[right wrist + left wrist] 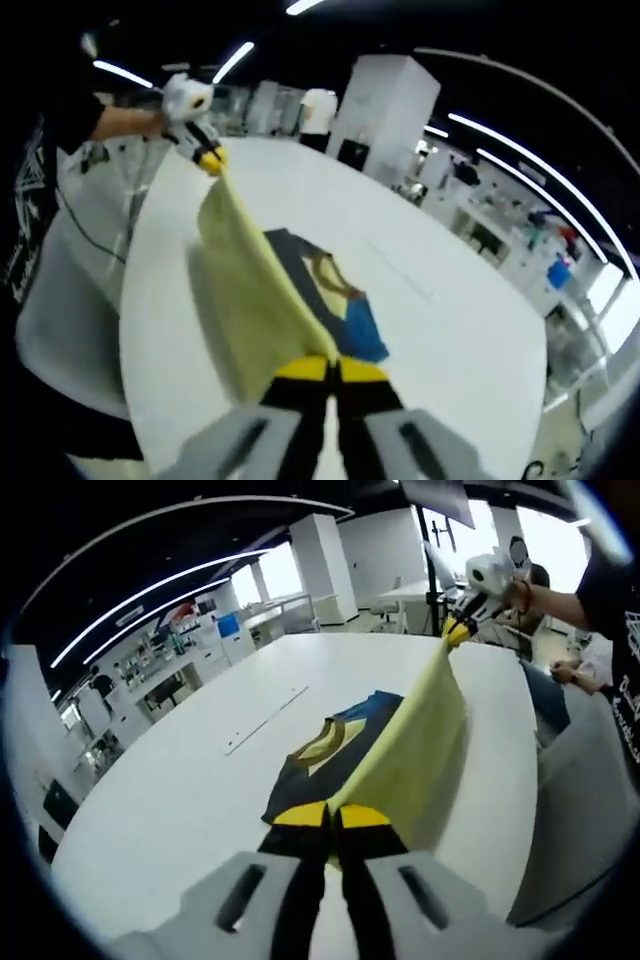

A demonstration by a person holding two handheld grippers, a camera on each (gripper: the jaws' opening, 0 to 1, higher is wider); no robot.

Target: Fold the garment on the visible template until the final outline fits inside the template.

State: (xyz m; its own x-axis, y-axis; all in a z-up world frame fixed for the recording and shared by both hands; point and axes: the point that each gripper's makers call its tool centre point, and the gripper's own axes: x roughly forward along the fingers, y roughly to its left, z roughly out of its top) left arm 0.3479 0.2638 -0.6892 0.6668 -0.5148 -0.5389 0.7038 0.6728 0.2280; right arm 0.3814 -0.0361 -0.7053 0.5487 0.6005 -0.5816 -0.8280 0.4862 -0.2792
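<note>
A garment with a pale yellow side [410, 750] and a dark navy, blue and yellow side [320, 755] lies partly on the white table [180, 790]. Its yellow edge is lifted and stretched between both grippers. My left gripper [333, 815] is shut on one corner of that edge. My right gripper [333, 370] is shut on the other corner; it also appears far off as the right gripper [457, 630]. In the right gripper view the left gripper [208, 158] holds the far corner above the yellow cloth [250, 290], with the dark part [330, 290] flat on the table.
A thin outline mark [262, 720] shows on the tabletop to the left of the garment. A person's arm [570, 600] and dark shirt stand at the table's right side. Shelves, benches and white pillars [385, 110] fill the room behind.
</note>
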